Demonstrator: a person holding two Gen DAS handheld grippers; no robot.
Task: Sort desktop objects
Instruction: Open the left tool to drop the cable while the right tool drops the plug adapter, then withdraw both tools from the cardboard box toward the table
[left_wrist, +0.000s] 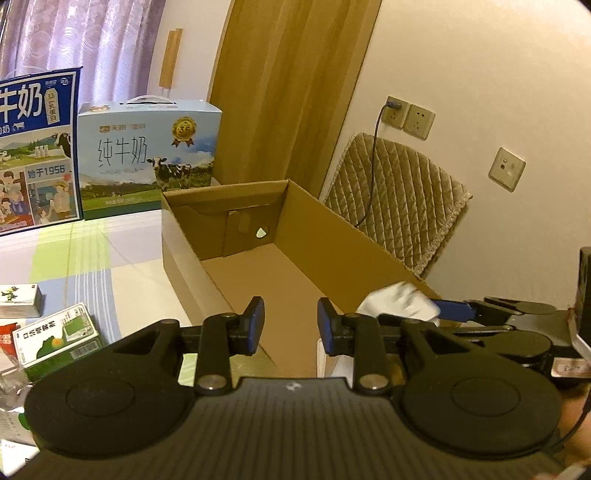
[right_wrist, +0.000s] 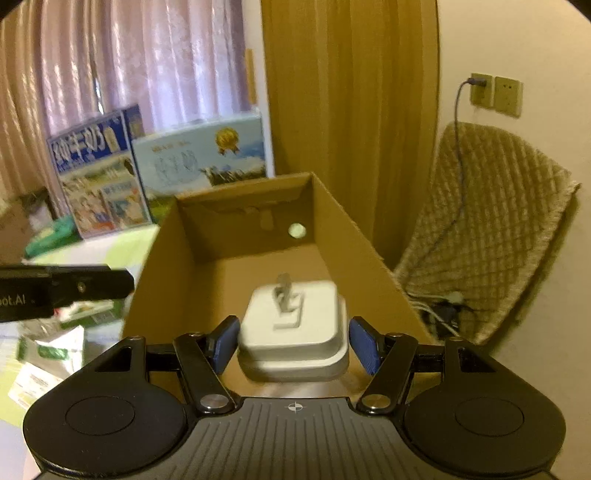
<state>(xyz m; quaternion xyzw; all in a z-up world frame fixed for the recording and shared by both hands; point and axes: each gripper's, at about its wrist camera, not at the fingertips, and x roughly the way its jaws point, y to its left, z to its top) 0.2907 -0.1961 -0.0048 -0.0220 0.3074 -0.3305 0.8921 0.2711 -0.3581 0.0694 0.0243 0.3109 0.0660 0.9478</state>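
1. One white charger (right_wrist: 293, 328) sits between your right gripper's (right_wrist: 293, 341) blue pads (right_wrist: 364, 345), prongs up, over the open cardboard box (right_wrist: 369, 254). A gap shows on each side, so the jaws look spread and the charger seems released or nearly so; motion blur hides whether a pad touches it, and whether it rests on the box floor or is dropping.
2. In the left wrist view your left gripper (left_wrist: 291, 325) is open with nothing between its pads, hovering over the box's near corner. The charger (left_wrist: 400, 301) shows there as a white blur at the right gripper's (left_wrist: 452, 312) tip, just above the box's right wall.
3. Risk: if the charger is off the floor, it could land on its prongs or tumble against the wall.
4. Risk: withdrawing with a pad grazing the charger's side could drag it back out.
5. Your two grippers are close together over the box, so a quick turn could knock them.
6. Small medicine boxes (left_wrist: 55, 338) lie on the table left of the box, not yet sorted.
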